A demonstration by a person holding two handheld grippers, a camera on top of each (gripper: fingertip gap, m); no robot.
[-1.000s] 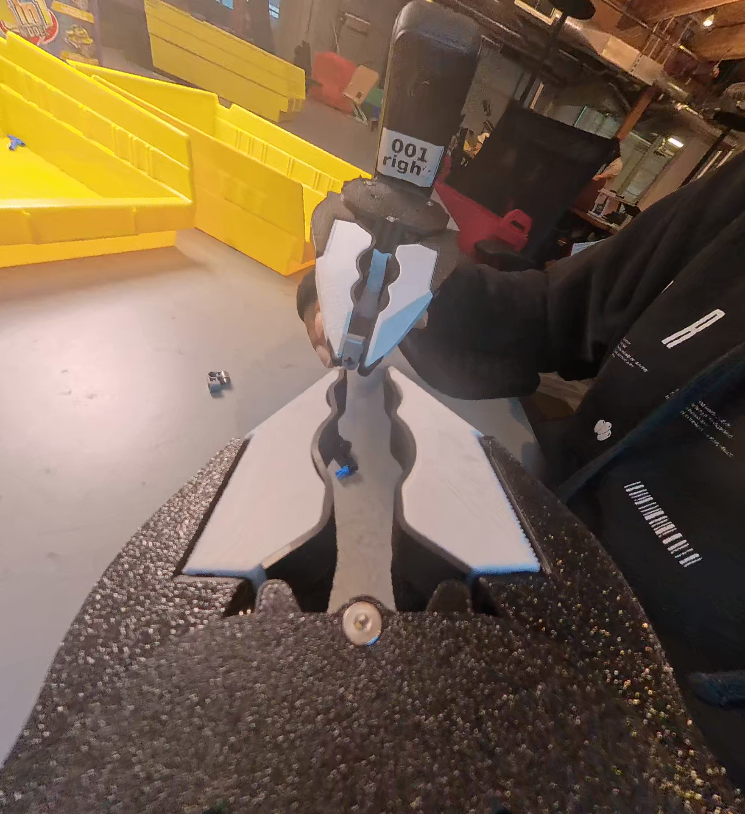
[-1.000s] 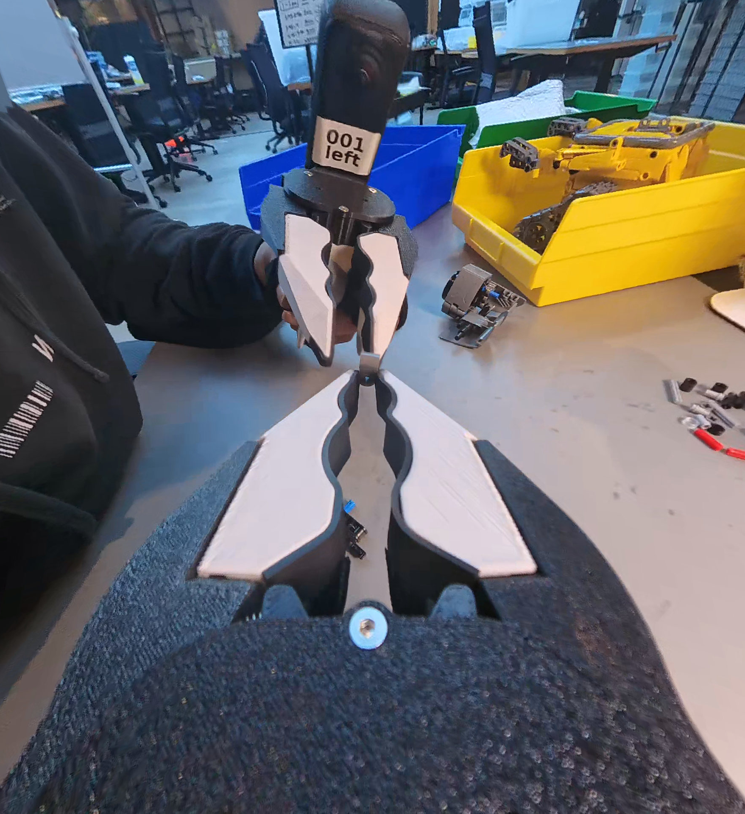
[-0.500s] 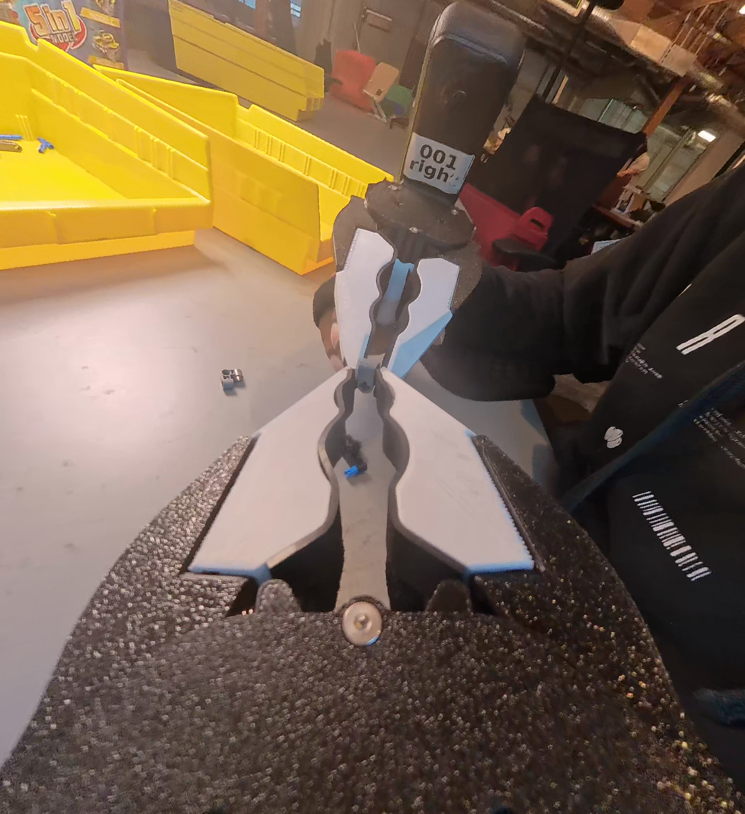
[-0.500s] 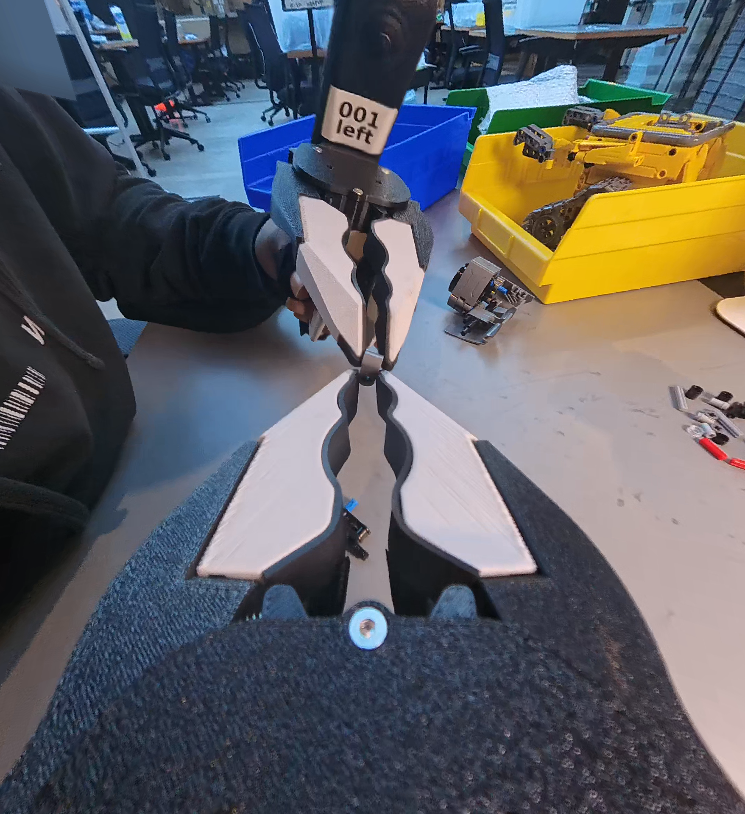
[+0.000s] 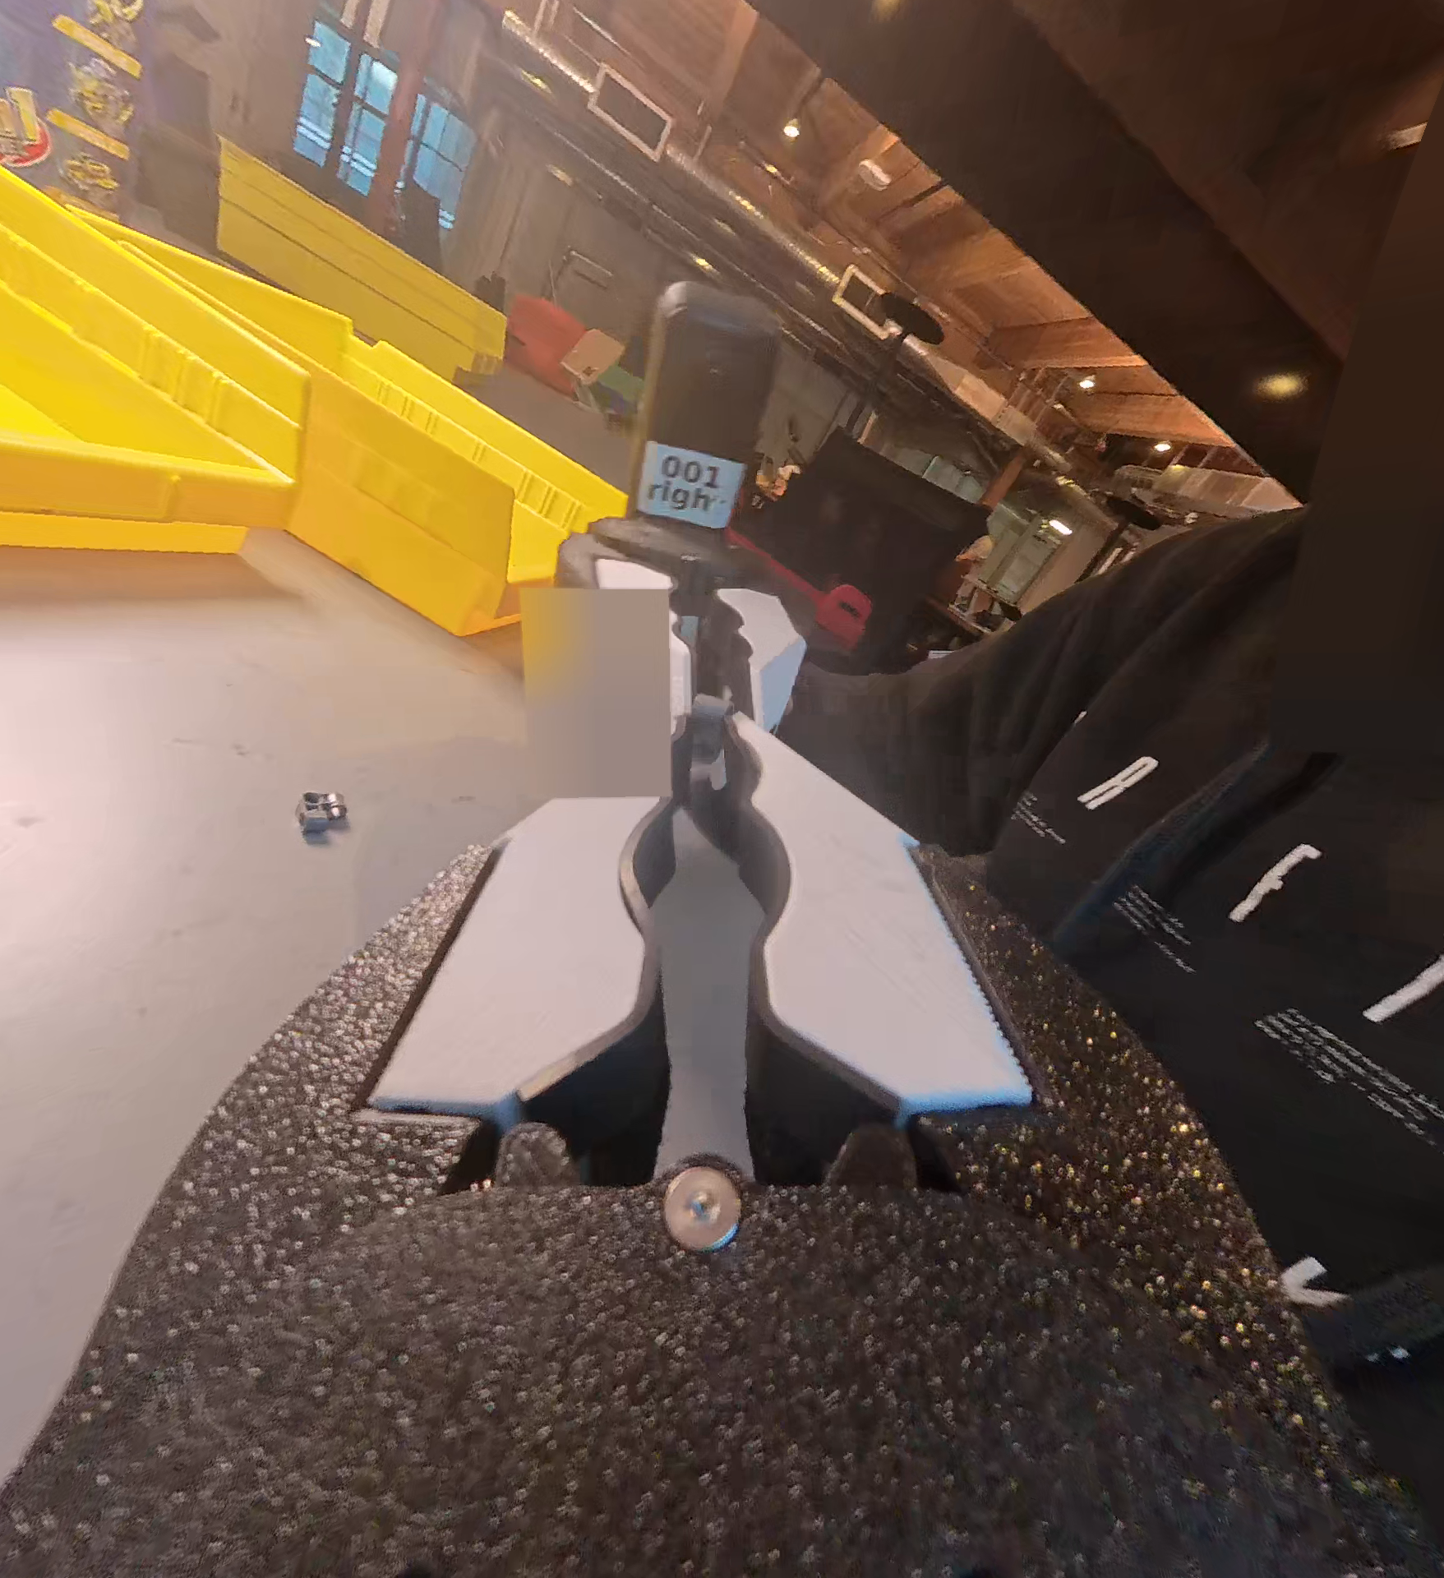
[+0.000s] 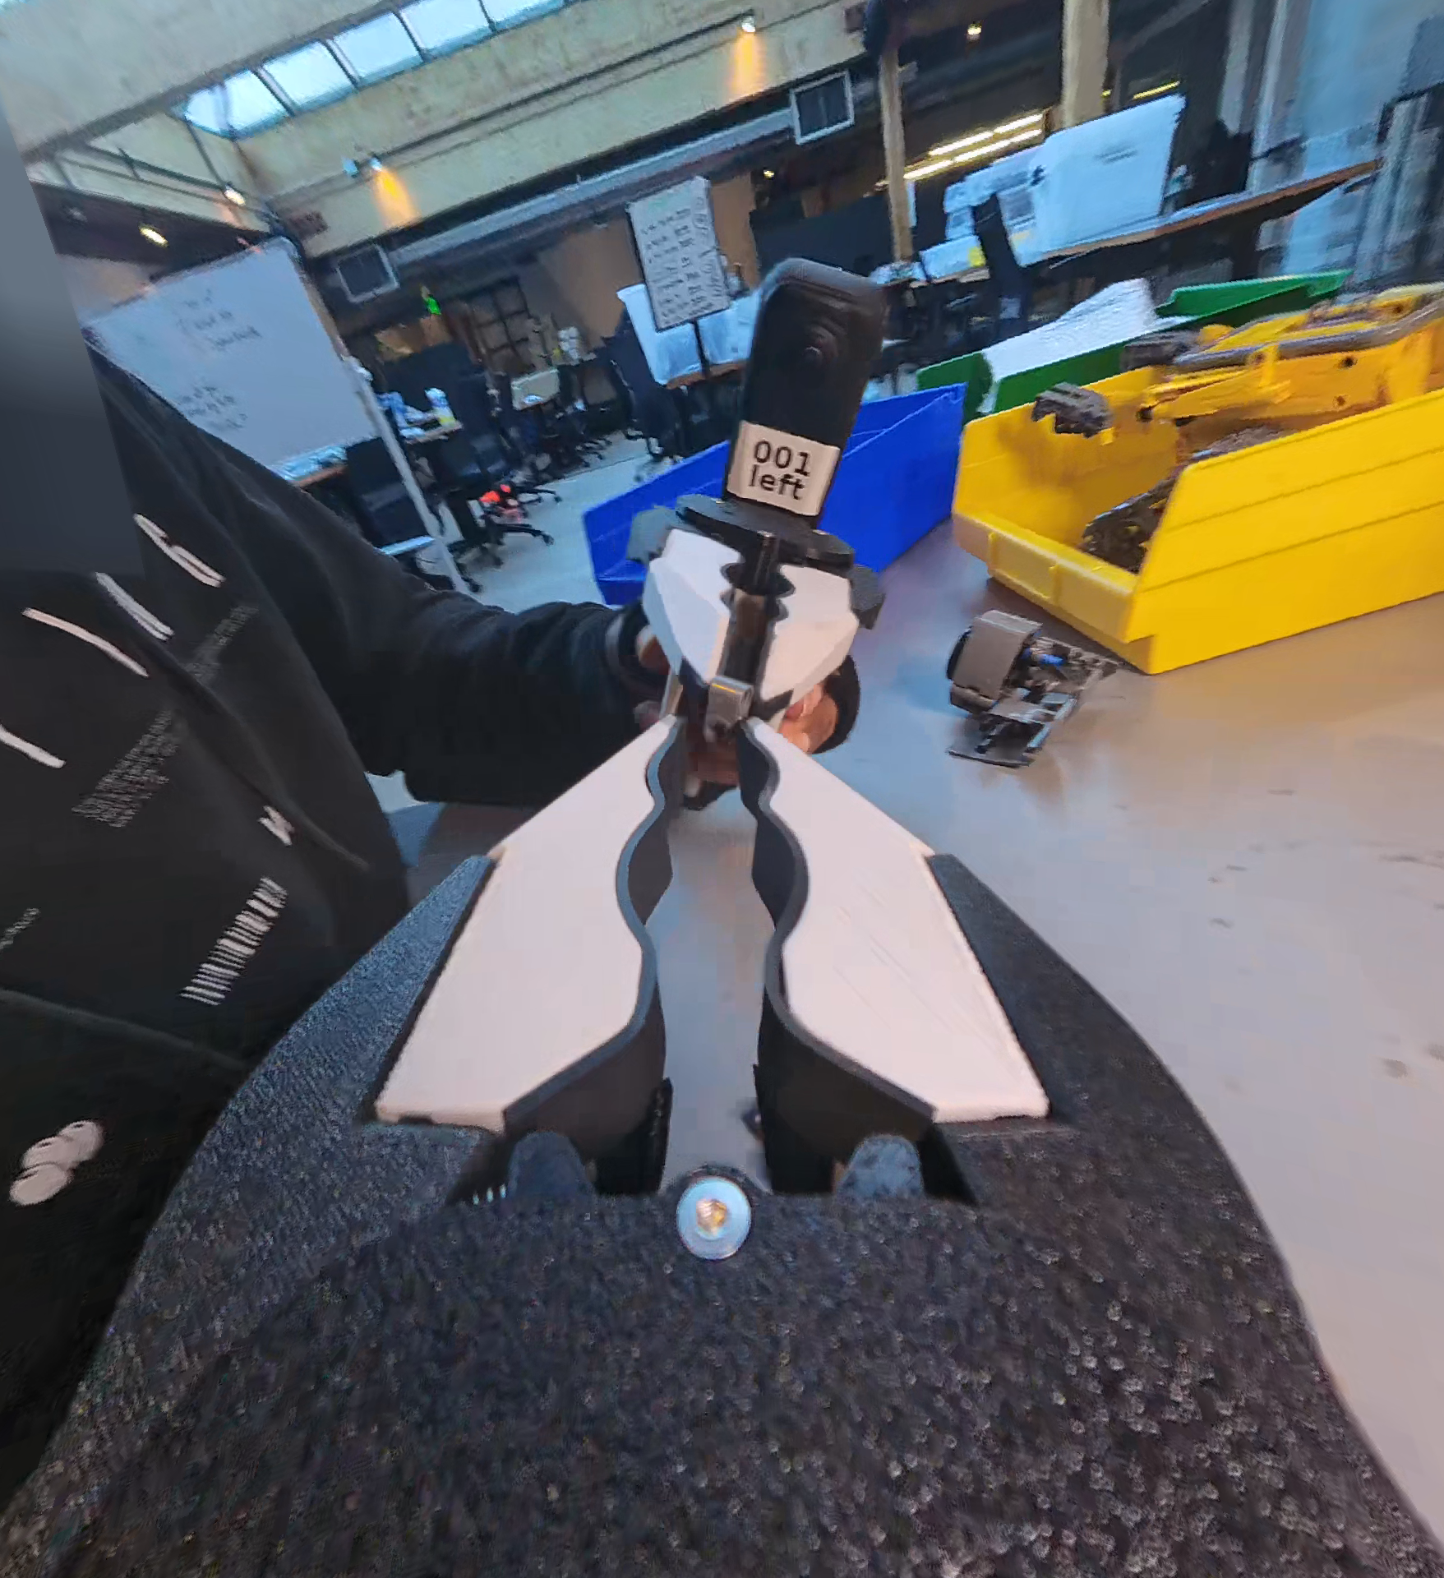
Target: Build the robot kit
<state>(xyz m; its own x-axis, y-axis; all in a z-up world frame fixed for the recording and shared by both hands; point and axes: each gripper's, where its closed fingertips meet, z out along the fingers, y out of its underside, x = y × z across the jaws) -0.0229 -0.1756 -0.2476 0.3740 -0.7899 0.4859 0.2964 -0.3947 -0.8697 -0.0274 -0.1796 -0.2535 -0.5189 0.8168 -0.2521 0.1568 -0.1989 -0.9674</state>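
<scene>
My two grippers meet tip to tip above a grey table [image 6: 1213,897]. My left gripper [image 5: 705,764] is shut on a small grey piece [image 5: 708,726]. The right gripper [image 5: 722,675] faces it from beyond and grips the same piece. In the right wrist view my right gripper [image 6: 711,730] is closed on the small grey piece [image 6: 727,700], with the left gripper [image 6: 744,666] opposite and a hand behind it. A blurred patch hides part of the right gripper in the left wrist view.
Yellow bins [image 5: 394,512] stand at the table's far left, and a small grey part [image 5: 321,811] lies loose before them. A yellow bin holding a yellow toy machine [image 6: 1213,546], a blue bin [image 6: 897,478] and a grey-black assembly [image 6: 1008,692] stand to the right. A person's black sleeve [image 6: 445,683] crosses the left.
Both grippers have risen and tilted up together, still joined at the grey piece. The small black and blue part under them and the loose parts at right have left view.
</scene>
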